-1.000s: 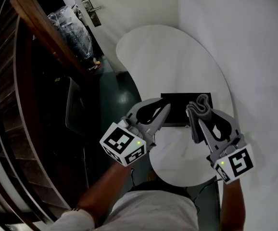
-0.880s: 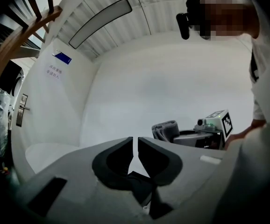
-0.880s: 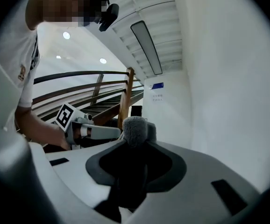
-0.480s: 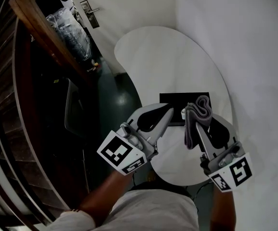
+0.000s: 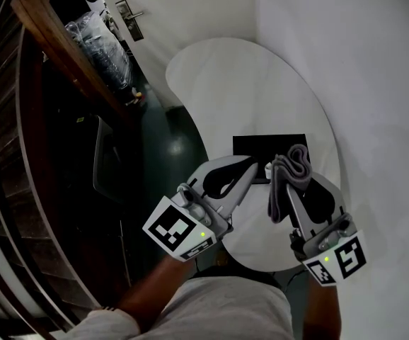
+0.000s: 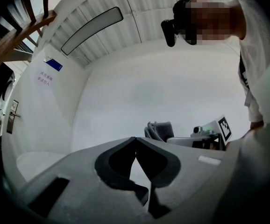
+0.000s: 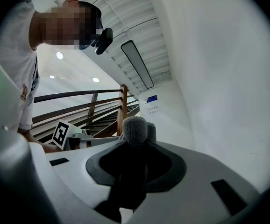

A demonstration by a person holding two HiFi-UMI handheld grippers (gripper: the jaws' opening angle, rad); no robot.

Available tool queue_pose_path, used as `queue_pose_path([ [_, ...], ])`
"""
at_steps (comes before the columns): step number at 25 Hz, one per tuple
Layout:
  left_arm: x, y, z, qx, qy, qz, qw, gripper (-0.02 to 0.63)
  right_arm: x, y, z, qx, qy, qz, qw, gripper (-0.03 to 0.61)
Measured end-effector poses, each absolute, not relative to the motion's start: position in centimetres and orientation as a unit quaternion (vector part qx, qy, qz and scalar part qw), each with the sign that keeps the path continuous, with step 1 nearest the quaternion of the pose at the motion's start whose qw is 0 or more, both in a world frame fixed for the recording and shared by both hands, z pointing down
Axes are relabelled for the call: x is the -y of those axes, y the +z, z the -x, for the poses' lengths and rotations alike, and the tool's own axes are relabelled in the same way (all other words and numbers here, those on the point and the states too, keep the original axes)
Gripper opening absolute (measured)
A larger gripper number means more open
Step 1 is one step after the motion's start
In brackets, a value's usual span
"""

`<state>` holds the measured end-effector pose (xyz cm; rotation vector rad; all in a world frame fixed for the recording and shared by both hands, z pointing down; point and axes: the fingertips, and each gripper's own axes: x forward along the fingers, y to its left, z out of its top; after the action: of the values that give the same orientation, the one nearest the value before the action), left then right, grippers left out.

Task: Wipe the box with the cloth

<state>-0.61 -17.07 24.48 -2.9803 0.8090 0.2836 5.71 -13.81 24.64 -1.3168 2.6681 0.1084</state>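
The head view alone is showing the white table from above with the black box lying flat near its right edge, toward the near end. Neither gripper view is catching the box. The wooden stair rail is running past the table's left side. It is appearing again in the right gripper view, which is also taking in ceiling lights.

The left gripper is hanging over the box's near left corner. In its own view its jaws are meeting at the tips with nothing between them. The right gripper is pinching the grey cloth, and the bunched folds are sticking up past the jaws in that gripper's view. From above, the cloth and both grippers are covering the box's near edge.

Counted: one table, one box, two grippers, one cloth.
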Motion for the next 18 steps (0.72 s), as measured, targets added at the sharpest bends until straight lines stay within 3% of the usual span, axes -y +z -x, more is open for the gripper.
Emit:
queue_pose_path([
  [18,16.62,24.25,0.23,-0.251,0.091,0.964,0.019,0.015,13.73,24.94,-5.66,-0.892,0.033,0.446,0.070,0.098],
])
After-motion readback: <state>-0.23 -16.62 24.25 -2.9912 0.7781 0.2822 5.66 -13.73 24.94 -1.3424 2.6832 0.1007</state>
